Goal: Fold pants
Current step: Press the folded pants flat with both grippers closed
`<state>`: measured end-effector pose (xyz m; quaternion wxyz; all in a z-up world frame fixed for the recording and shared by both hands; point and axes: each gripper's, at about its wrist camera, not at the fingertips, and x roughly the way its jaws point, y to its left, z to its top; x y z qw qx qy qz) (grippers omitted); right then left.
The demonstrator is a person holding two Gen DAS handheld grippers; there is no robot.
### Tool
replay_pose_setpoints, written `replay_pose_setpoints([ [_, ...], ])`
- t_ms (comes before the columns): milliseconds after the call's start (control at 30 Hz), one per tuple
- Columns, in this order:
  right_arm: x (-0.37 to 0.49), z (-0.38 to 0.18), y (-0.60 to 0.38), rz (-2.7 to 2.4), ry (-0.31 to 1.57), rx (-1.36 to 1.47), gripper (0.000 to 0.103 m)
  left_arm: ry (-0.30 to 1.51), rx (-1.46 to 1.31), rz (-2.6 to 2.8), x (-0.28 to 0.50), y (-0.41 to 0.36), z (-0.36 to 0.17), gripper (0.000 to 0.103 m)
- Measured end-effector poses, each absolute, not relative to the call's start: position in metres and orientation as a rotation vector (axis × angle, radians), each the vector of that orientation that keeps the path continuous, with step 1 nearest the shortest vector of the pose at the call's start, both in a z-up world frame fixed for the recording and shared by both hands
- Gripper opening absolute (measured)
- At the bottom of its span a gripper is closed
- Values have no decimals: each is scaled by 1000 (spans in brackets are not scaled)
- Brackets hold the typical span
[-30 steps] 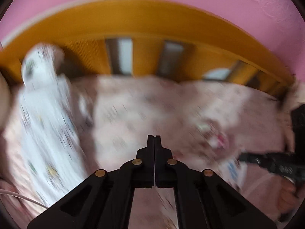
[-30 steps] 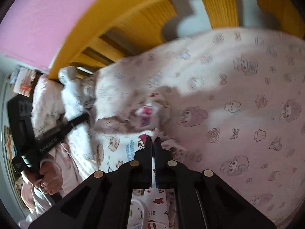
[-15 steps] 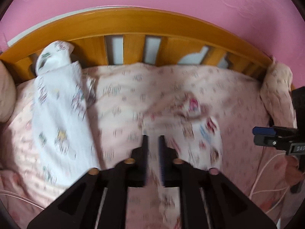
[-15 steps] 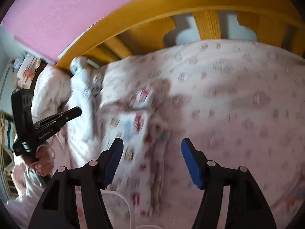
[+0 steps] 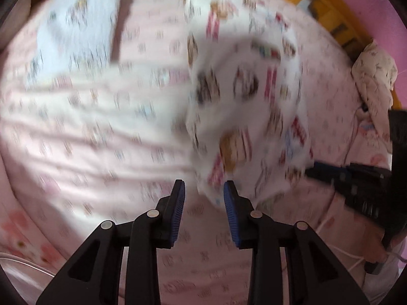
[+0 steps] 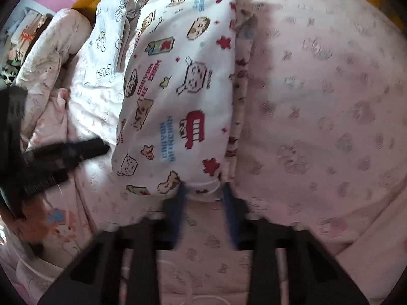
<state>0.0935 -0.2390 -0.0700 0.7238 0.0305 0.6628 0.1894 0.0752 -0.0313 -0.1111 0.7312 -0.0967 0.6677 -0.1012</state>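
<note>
White pants (image 6: 183, 89) with cartoon prints lie lengthwise on the pink bedsheet (image 6: 318, 101), one layer folded over the other. In the left wrist view the pants (image 5: 244, 89) are blurred. My left gripper (image 5: 204, 203) points steeply down at their near end; its jaws are opening, and the cloth's near corner lies just ahead of the gap, untouched. My right gripper (image 6: 203, 198) is at the near hem, its blurred jaws closing with a gap between them and the hem edge in that gap. Each gripper also shows in the other's view: left gripper (image 6: 101, 147), right gripper (image 5: 313, 170).
A second white printed garment (image 6: 104, 50) lies beyond the pants, near the wooden bed rail (image 5: 328, 17). A rolled quilt (image 6: 51, 48) runs along the bed's side. A white cable (image 5: 356, 267) trails over the sheet by a hand.
Both views have swung down from the bed rail toward the pants' near end. The left jaws went from shut to apart. The right jaws opened wide, then narrowed around the hem.
</note>
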Motion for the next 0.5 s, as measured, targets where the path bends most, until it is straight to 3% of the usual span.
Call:
replay_pose_setpoints([
  [500, 59, -90, -247, 325, 1551, 5, 4, 1463, -193, -255, 60, -42, -107, 30],
])
